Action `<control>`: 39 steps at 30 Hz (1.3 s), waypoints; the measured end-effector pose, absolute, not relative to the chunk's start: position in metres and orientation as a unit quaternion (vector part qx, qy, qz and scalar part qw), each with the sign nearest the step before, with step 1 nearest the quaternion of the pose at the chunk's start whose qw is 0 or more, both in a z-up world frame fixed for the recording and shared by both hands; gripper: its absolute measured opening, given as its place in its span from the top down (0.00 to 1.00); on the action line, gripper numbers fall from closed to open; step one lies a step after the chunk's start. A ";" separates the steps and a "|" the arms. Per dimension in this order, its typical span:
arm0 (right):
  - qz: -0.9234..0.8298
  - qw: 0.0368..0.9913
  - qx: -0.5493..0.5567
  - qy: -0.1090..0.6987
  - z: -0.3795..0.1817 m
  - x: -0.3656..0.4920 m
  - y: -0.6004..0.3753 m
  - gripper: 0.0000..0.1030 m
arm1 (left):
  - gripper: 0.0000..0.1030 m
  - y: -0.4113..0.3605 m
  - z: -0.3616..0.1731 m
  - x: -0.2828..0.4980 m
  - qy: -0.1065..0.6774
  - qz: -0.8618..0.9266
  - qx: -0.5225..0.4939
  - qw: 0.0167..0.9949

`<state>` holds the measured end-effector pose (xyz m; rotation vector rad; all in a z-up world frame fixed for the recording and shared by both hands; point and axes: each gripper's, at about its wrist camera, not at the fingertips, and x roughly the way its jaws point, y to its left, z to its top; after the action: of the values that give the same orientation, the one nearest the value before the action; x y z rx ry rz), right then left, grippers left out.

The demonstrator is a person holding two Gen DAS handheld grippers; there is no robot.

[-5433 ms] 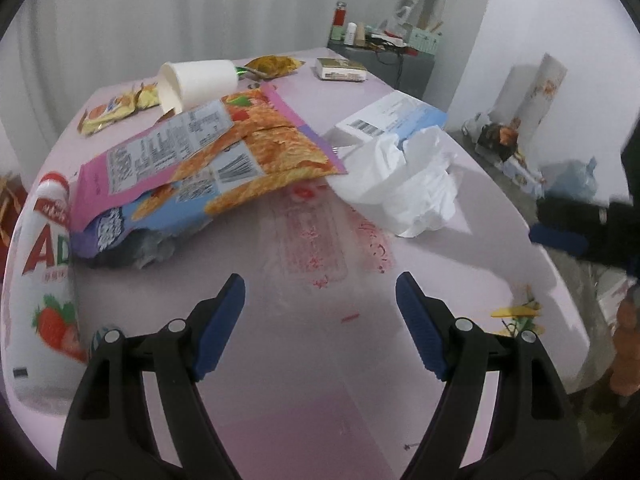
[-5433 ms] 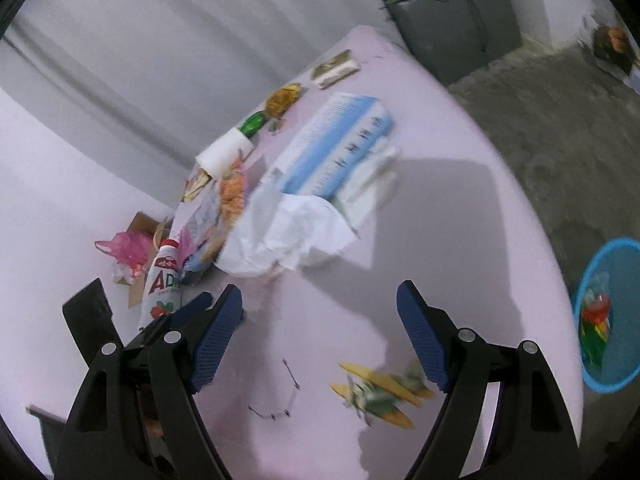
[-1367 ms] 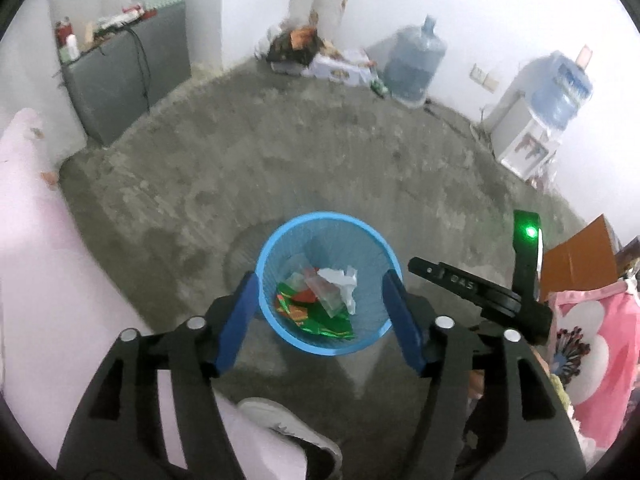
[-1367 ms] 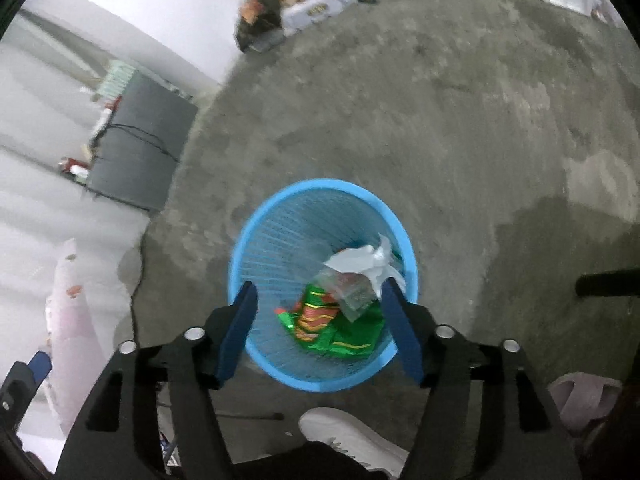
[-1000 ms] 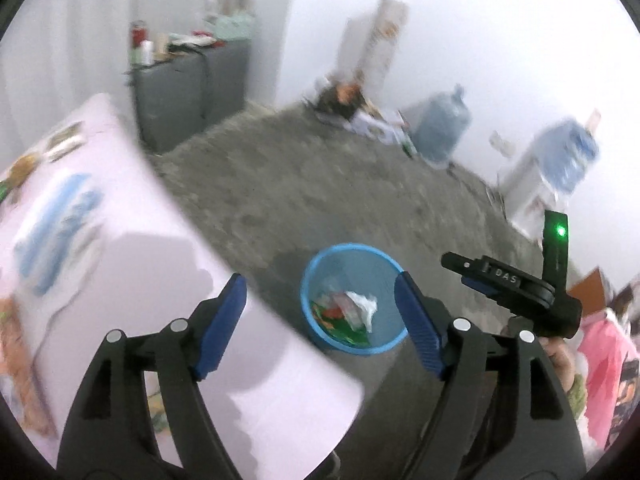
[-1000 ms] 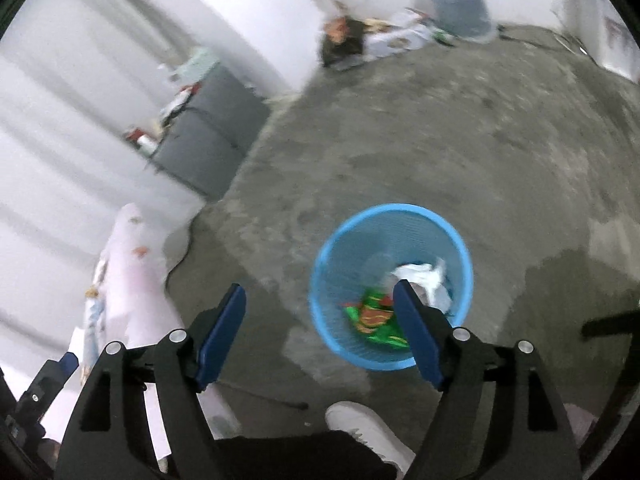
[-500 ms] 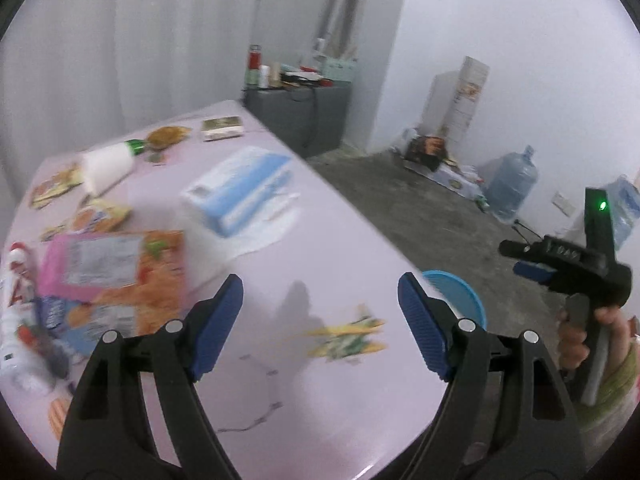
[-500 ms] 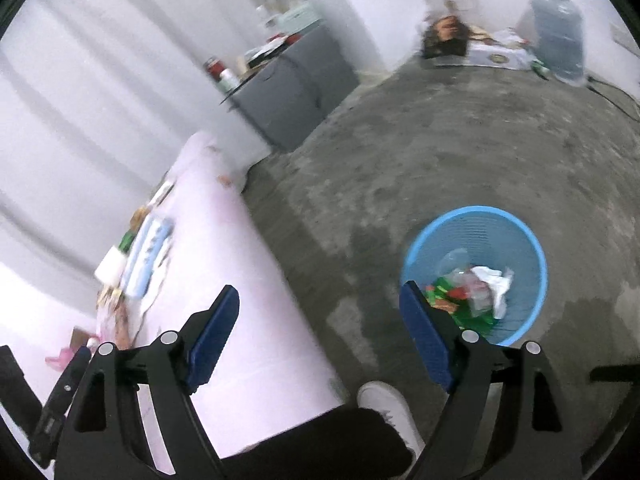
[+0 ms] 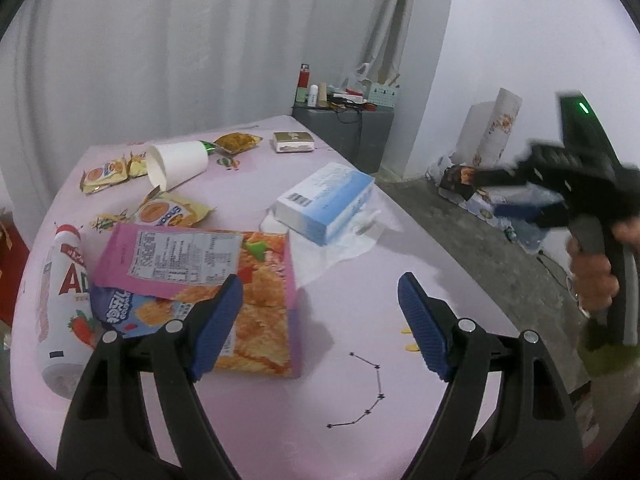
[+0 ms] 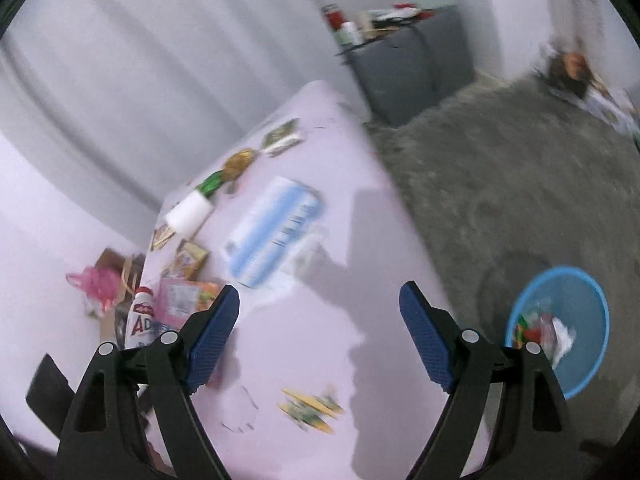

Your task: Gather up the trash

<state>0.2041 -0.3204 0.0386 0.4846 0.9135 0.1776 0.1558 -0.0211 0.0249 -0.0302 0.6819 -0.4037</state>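
the left gripper [image 9: 320, 322] hangs over the near part of the pink counter [image 9: 344, 288] with its jaws spread wide and nothing between the blue pads, which touch nothing. taking the pink and orange snack bag [image 9: 224, 276] as the landmark: it lies flat just behind the left pad, partly hidden by it. to its left a white strawberry drink bottle [image 9: 60, 304] lies on its side, touching a blue wrapper [image 9: 120, 308] tucked under the bag. behind the bag sit a small yellow packet [image 9: 168, 212] and, farther back, a tipped white paper cup [image 9: 176, 162] with more yellow wrappers [image 9: 108, 170] to its left. to the right of the bag a blue and white box [image 9: 326, 202] rests on crumpled white paper [image 9: 340, 240]. near and to the right of the bag, a thin black chain [image 9: 368, 392] lies on the bare counter.

at the far right of that view, well apart from the bag, a hand [image 9: 592, 276] holds the right gripper in the air, blurred. in its own view the right gripper [image 10: 320, 340] is also wide open and empty, above the counter [image 10: 328, 320]. a yellow and green wrapper [image 10: 312, 408] lies below, between the pads. the blue trash basket [image 10: 588, 360] stands on the grey floor [image 10: 500, 184] off the counter's right edge, with wrappers and white paper inside.
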 end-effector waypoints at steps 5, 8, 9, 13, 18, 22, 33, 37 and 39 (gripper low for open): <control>0.067 0.861 0.190 0.467 0.031 0.273 -0.271 0.22 | 0.27 -0.012 0.018 0.160 0.344 -0.202 -0.026 0.917; 0.031 0.851 0.189 0.489 0.014 0.306 -0.256 0.22 | 0.27 -0.010 0.011 0.156 0.357 -0.208 -0.031 0.910; 0.020 0.849 0.189 0.494 0.009 0.317 -0.251 0.22 | 0.27 -0.010 0.009 0.154 0.360 -0.210 -0.030 0.908; -0.025 0.845 0.160 0.510 -0.014 0.345 -0.238 0.22 | 0.27 -0.009 0.002 0.146 0.366 -0.214 -0.024 0.905; 0.004 0.852 0.128 0.507 -0.028 0.348 -0.226 0.18 | 0.27 -0.009 -0.004 0.140 0.372 -0.213 -0.013 0.903; 0.050 0.844 0.136 0.516 -0.033 0.339 -0.228 0.18 | 0.27 -0.006 -0.008 0.142 0.379 -0.214 -0.017 0.900; 0.128 0.800 0.256 0.528 -0.049 0.324 -0.250 0.46 | 0.27 -0.006 -0.009 0.143 0.381 -0.212 -0.028 0.899; 0.145 0.768 0.342 0.521 -0.059 0.324 -0.268 0.58 | 0.27 -0.007 -0.009 0.143 0.379 -0.213 -0.029 0.900; 0.145 0.763 0.361 0.516 -0.062 0.325 -0.272 0.60 | 0.27 -0.008 -0.008 0.143 0.378 -0.213 -0.028 0.901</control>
<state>0.3249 -0.2718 -0.0619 0.7859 1.1219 0.3163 0.1433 -0.0077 -0.0083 -0.0570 0.7816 -0.4399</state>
